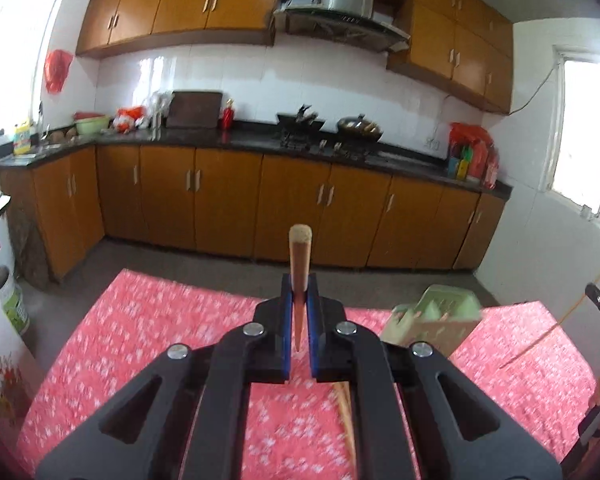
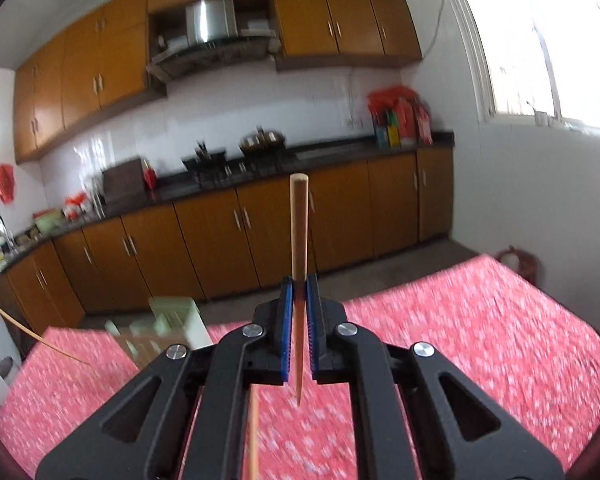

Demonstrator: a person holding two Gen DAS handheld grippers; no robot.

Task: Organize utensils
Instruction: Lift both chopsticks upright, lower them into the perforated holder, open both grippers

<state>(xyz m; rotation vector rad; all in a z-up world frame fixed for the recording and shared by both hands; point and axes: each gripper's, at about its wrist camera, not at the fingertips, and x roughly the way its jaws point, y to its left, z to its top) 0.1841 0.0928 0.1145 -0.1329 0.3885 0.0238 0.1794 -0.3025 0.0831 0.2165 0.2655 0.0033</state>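
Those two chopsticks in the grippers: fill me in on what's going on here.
A person is sorting utensils with a hand-held gripper in each hand. The left hand-held gripper is shut on a darker wooden chopstick, blunt end up. The right hand-held gripper is shut on a paler chopstick, also upright. Both are held above the red floral tablecloth. A pale green utensil holder stands on the table, not yet loaded with either. More chopsticks lie on the cloth.

A red floral tablecloth [image 1: 160,340] bears a green holder [image 1: 436,320].
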